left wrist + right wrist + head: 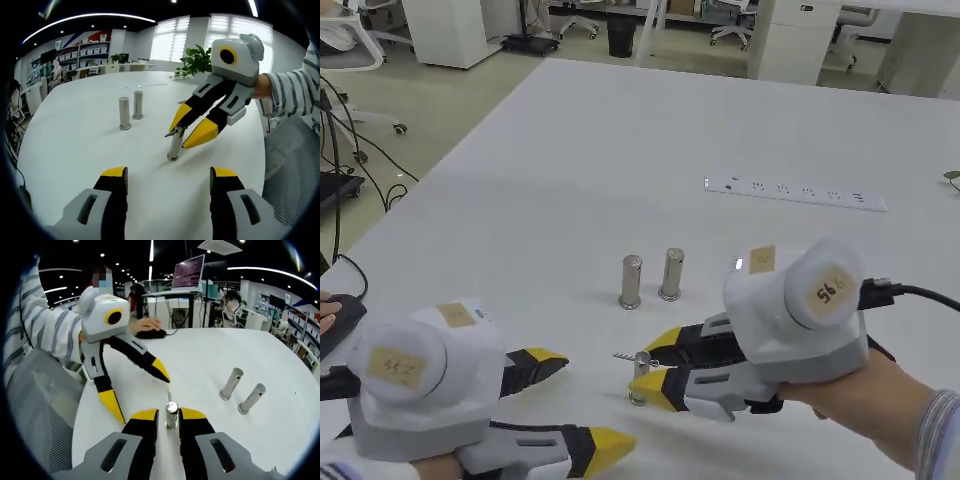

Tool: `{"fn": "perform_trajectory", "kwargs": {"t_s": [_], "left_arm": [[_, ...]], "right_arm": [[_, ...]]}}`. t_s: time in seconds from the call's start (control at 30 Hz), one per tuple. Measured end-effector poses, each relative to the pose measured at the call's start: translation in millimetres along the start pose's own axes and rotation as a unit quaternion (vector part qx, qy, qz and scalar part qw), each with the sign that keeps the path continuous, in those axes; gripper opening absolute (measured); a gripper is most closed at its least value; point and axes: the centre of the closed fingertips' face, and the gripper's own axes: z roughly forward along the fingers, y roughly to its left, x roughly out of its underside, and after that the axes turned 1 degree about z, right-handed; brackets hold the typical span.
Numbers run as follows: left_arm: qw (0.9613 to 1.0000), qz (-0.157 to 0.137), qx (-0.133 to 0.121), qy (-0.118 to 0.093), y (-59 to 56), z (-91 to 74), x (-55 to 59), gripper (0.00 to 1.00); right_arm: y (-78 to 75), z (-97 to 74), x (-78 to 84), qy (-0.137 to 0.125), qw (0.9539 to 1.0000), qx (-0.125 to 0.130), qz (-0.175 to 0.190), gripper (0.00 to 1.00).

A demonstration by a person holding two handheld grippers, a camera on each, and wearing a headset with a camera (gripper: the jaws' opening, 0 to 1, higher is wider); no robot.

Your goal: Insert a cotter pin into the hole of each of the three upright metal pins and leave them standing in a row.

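From the headset we look forward and down across the white table (620,150), from above and behind both grippers. Our left gripper view sits low over the tabletop and faces the right gripper (179,137) from close by. Our right gripper view, equally low, faces back at the left gripper (145,400), with the nearest pin (171,415) right between its jaws. All three views share that pin and the pair of pins (631,282) beyond.
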Motion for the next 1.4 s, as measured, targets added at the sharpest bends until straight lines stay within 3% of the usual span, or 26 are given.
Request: {"fn": "perform_trajectory", "kwargs": {"t_s": [0.2,0.4,0.6,0.73,1.0,1.27,1.4], "left_arm": [[0.9995,0.021,-0.018,0.014,5.8,-11.5,7.8,0.68],[0.999,0.027,-0.035,0.007,11.3,-21.1,8.2,0.74],[0.999,0.005,-0.044,0.0,14.2,-29.8,9.3,0.83],[0.9976,-0.004,-0.068,0.007,22.9,-34.1,17.0,0.94],[0.9974,-0.013,-0.068,0.02,20.4,-39.5,24.8,0.96],[0.9982,-0.019,-0.056,0.011,13.5,-39.5,20.3,0.99],[0.9981,-0.024,-0.057,0.005,12.6,-39.1,16.3,0.99]], "right_arm": [[-2.1,1.6,0.4,0.003,1.0,0.006,-0.006,0.16],[-2.2,2.4,4.4,0.009,0.9999,0.007,-0.004,0.14],[-2.6,3.2,2.3,0.006,0.9999,0.009,-0.007,0.13],[-2.6,4.2,1.5,0.005,0.9999,0.008,-0.009,0.13],[-2.6,5.7,-0.2,0.008,0.9999,0.005,-0.013,0.12],[-2.6,5.1,0.0,0.012,0.9999,-0.002,-0.01,0.11],[-5.5,2.5,1.1,0.018,0.9995,0.0,-0.028,0.1]]}}
